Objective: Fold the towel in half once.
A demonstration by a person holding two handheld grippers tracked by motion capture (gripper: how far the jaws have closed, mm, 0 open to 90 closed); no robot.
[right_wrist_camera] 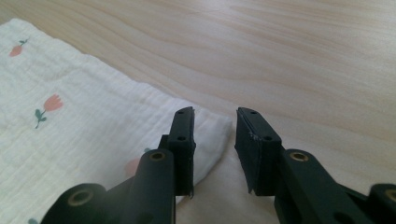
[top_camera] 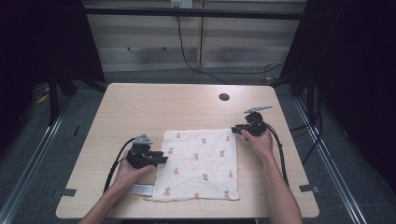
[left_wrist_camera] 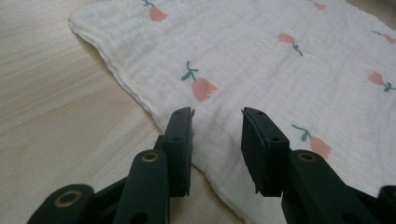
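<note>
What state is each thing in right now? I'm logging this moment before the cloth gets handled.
cloth: spread flat on the table, one layer, not gripped.
left gripper: jaws apart over the cloth's left edge, pads not pressing it.
right gripper: jaws apart at the cloth's far right corner, holding nothing.
table: bare wood around the cloth.
</note>
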